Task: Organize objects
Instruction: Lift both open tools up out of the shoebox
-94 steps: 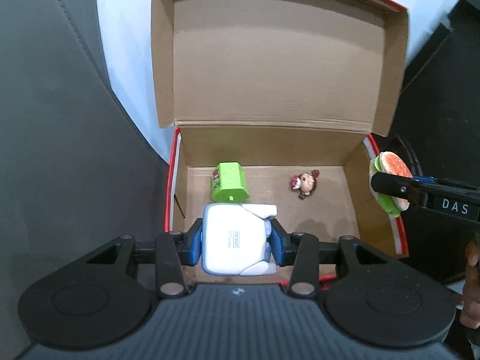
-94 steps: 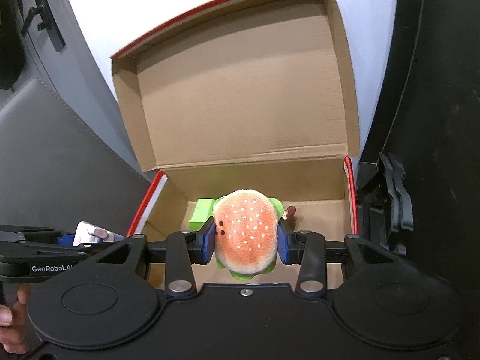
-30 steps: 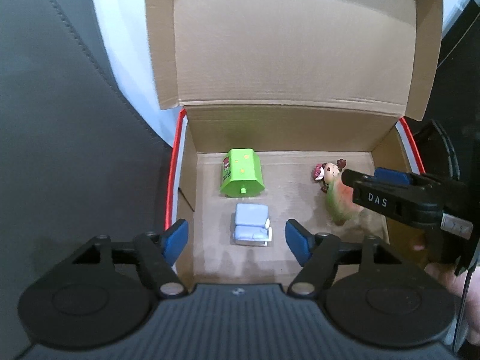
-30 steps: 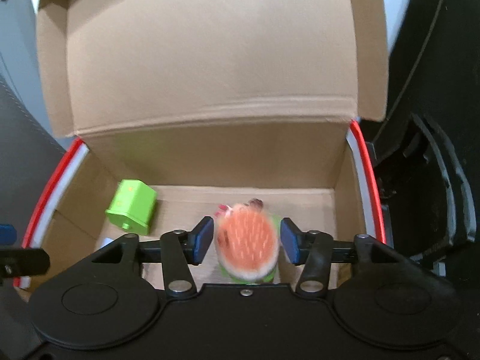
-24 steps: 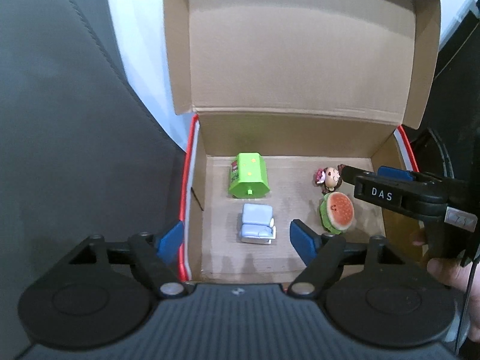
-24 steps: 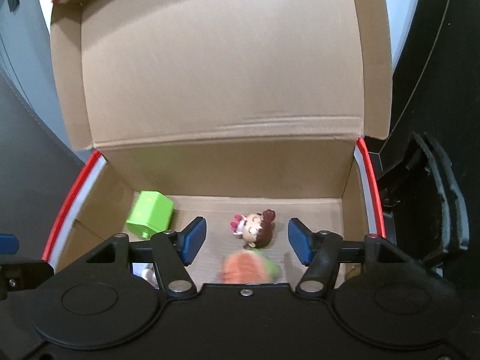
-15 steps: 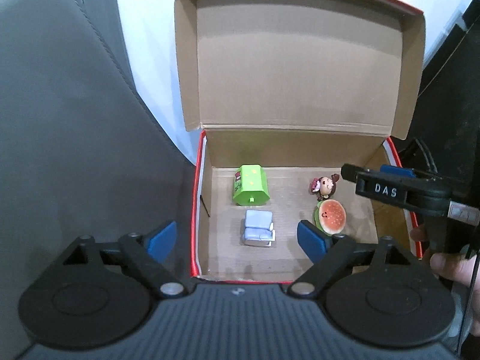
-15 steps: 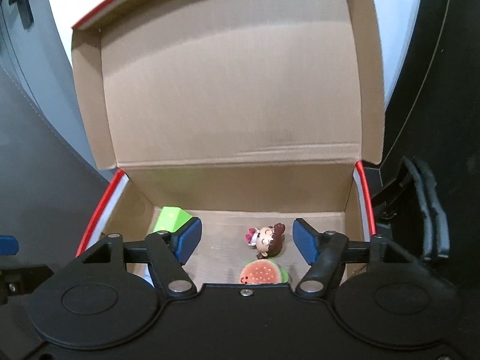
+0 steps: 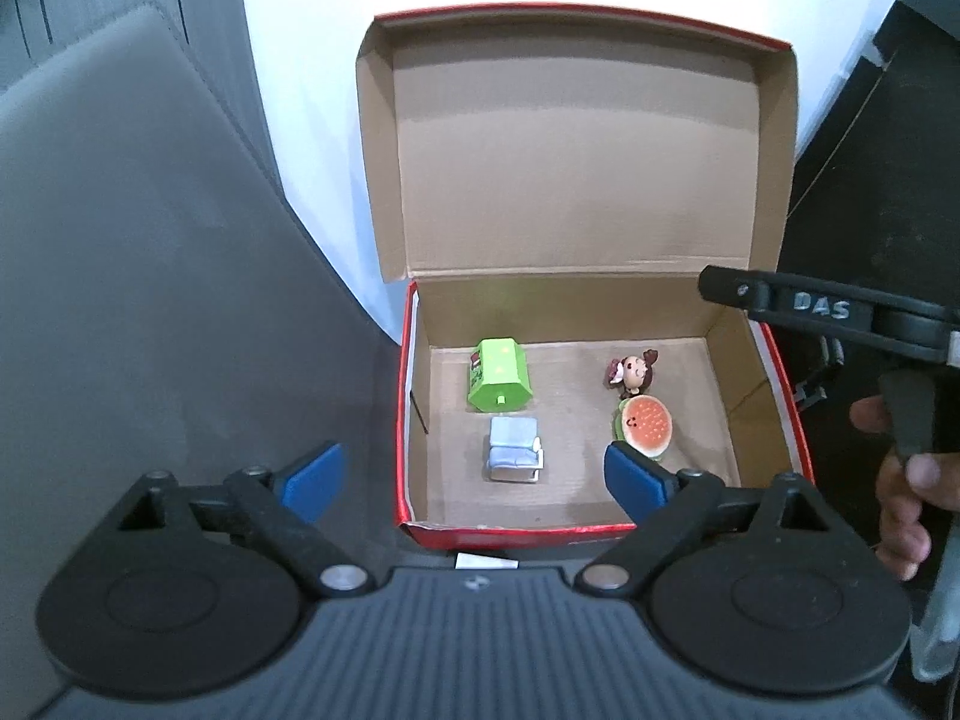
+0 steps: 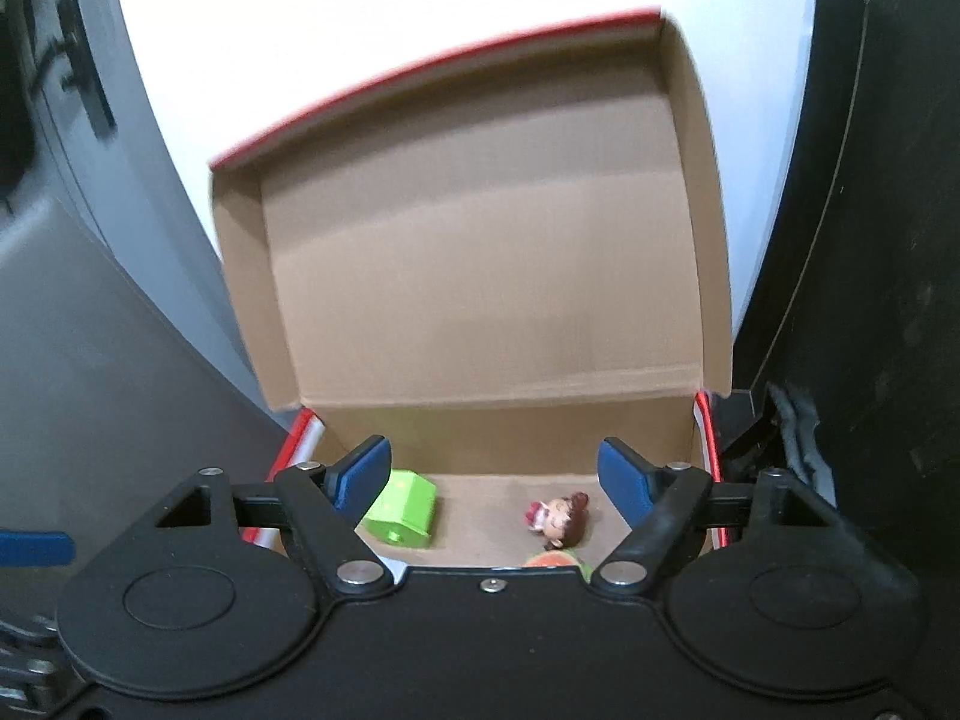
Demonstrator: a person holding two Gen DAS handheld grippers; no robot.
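An open cardboard box (image 9: 726, 360) with red outer sides holds a green toy house (image 9: 499, 375), a pale blue toy (image 9: 513, 449), a small doll figure (image 9: 633, 371) and a plush burger (image 9: 645, 420). My left gripper (image 9: 474, 480) is open and empty, above the box's front edge. My right gripper (image 10: 497, 480) is open and empty, above the box; it shows at the right of the left wrist view (image 9: 810, 309). The right wrist view shows the box (image 10: 498, 426), the green house (image 10: 401, 510), the doll (image 10: 558, 519) and a sliver of the burger (image 10: 555, 558).
The box lid (image 9: 570, 150) stands upright at the back against a white wall (image 9: 300, 90). A grey upholstered surface (image 9: 150, 300) lies to the left. Dark objects (image 10: 798, 438) are at the right of the box.
Both grippers opened and let go: the pale blue toy and the plush burger now lie in the box. Both grippers have since pulled back and up from the box.
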